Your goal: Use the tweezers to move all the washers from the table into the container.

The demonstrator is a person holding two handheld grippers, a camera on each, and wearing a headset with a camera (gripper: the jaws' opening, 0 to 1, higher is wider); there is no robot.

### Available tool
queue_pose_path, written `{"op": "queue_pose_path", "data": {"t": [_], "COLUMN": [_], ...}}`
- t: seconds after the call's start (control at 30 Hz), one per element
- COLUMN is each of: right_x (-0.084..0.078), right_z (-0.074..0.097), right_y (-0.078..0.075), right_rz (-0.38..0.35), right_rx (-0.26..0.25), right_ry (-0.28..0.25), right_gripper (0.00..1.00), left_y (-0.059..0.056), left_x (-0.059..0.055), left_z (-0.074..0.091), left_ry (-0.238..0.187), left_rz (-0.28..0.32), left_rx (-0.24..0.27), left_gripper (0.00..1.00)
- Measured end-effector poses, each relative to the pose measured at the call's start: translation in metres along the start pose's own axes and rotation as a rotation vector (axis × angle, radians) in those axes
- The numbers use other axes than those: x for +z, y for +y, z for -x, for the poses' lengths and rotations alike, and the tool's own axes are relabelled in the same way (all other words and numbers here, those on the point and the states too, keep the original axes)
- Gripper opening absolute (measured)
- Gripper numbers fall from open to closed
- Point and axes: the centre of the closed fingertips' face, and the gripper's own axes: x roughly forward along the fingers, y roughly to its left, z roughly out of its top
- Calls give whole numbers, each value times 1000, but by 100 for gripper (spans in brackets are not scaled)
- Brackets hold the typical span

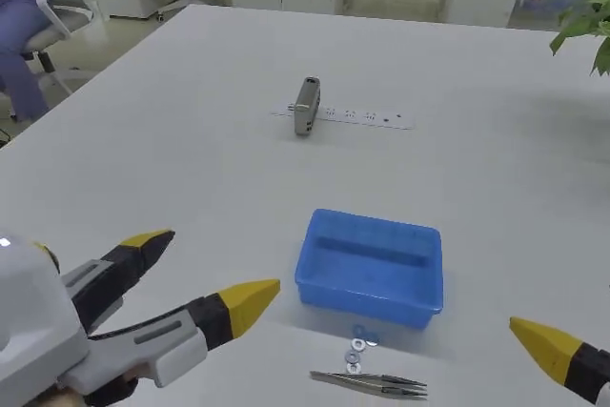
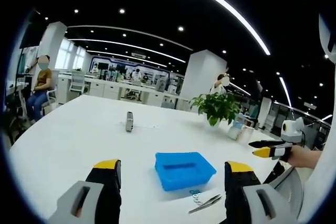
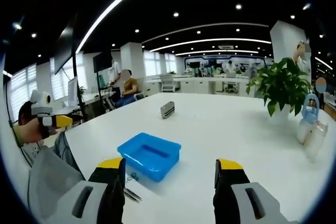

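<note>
Left gripper (image 1: 214, 262): held above the table (image 1: 191, 140), left of the container; black jaws with yellow tips were spread wide, with nothing between them.
Right gripper (image 3: 170, 166): jaws likewise spread and empty; one yellow tip was seen low at the right of the head view.
Tweezers (image 1: 370, 382): laid flat on the table at the near edge, between the two grippers, untouched. Thin bare metal, two slim arms joined at one end. Judged light, springy and slick; flat-lying, so hard to get under. Best taken across both arms near the middle, so a squeeze closes the tips.
Washers (image 1: 357, 345): a small cluster of flat metal rings, just beyond the tweezers and just before the container's near wall; the exact count could not be told. Judged tiny, hard, thin, apt to slide; best pinched at a rim.
Container (image 1: 372, 264): shallow blue plastic tray, rounded corners, smooth walls; nothing was seen inside.
Power strip (image 1: 353, 116): white, farther back, with a grey adapter (image 1: 307, 105) plugged in upright.
Plant (image 1: 586, 26): green leaves at the far right edge.
</note>
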Motion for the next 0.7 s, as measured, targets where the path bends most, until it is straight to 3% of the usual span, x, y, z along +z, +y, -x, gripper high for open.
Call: {"op": "queue_pose_path", "data": {"t": [0.37, 0.5, 0.7], "right_x": [7, 16, 24], "right_z": [-20, -23, -15], "right_y": [18, 23, 18], "right_rz": [49, 70, 46], "right_rx": [25, 9, -59], "right_ry": [8, -11, -54], "right_gripper": [67, 67, 67], "left_y": [4, 3, 3], "left_x": [4, 9, 16], "left_z": [8, 8, 3], "left_ry": [-13, -6, -8], "left_rz": [20, -9, -75], "left_rx": [-17, -58, -114], "left_gripper": [82, 82, 81]}}
